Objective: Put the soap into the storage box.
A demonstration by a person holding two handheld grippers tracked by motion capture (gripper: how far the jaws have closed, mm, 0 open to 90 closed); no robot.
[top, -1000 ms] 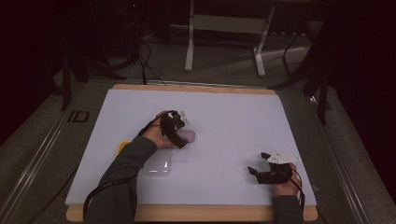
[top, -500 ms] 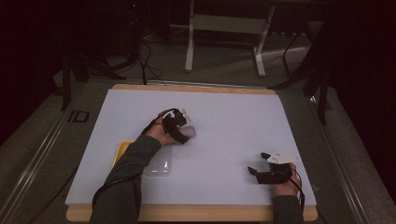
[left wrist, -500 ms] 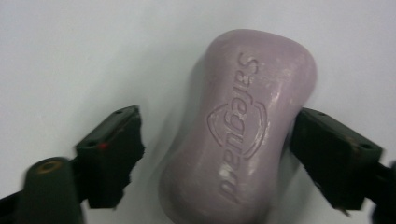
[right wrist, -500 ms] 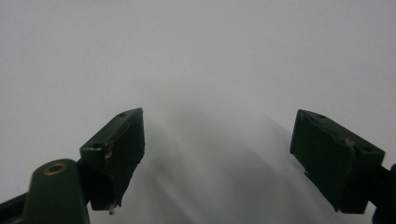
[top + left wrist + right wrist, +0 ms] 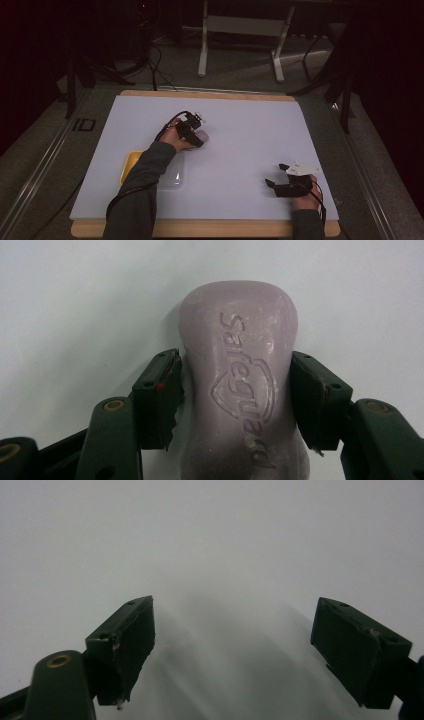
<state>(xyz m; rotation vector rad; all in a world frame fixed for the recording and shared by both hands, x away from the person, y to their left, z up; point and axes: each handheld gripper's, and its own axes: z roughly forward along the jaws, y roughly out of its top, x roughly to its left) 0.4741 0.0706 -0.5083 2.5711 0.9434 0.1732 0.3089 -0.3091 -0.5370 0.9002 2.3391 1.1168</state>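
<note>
Soap bar [image 5: 239,390] now pinched in left gripper [image 5: 235,400] after closing in; right gripper [image 5: 235,650] gaping, idle

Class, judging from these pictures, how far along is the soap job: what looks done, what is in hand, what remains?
Done: the left gripper has closed on the lilac soap bar. In hand: the bar lies on the white table, jaws pressed to its sides. Left, probably: carrying it to the yellow dish. The right gripper rests open.
</note>
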